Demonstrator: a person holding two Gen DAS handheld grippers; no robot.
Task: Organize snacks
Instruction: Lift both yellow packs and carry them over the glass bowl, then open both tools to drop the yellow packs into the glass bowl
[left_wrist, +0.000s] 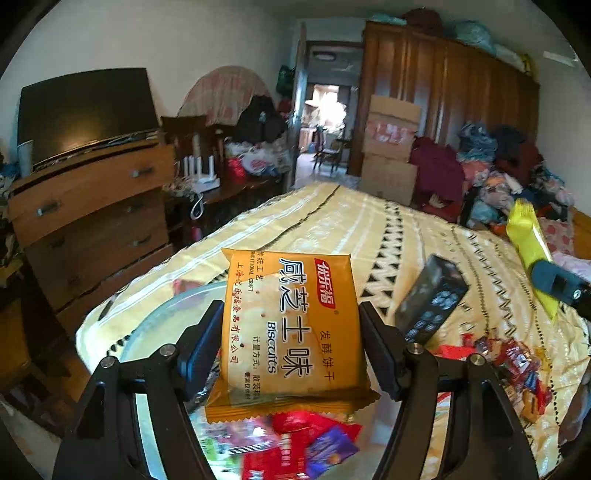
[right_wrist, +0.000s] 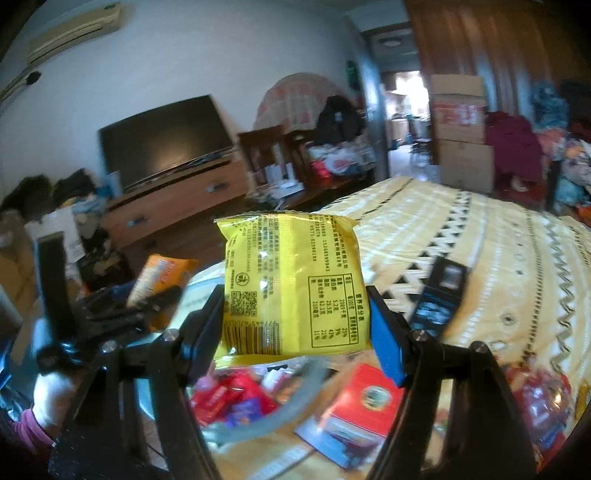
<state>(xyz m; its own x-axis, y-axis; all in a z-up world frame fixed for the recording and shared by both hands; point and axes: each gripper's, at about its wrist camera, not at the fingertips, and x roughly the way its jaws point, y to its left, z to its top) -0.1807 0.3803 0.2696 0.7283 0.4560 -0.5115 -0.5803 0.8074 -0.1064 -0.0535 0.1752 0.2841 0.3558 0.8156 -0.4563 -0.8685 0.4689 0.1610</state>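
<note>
My left gripper (left_wrist: 291, 332) is shut on an orange biscuit packet (left_wrist: 291, 325) and holds it above a clear plastic tub (left_wrist: 155, 328) with red and purple snack packets (left_wrist: 295, 446) in it. My right gripper (right_wrist: 295, 314) is shut on a yellow snack packet (right_wrist: 291, 284), back label facing me, above the tub's rim (right_wrist: 280, 413). The yellow packet also shows at the right of the left wrist view (left_wrist: 528, 243). The orange packet shows at the left of the right wrist view (right_wrist: 159, 284).
A dark box (left_wrist: 432, 299) stands tilted on the yellow patterned bedspread (left_wrist: 369, 229). Loose snack packets (left_wrist: 517, 365) lie on the bed at right. A red box (right_wrist: 365, 402) lies by the tub. A wooden dresser (left_wrist: 92, 218) with a TV stands left of the bed.
</note>
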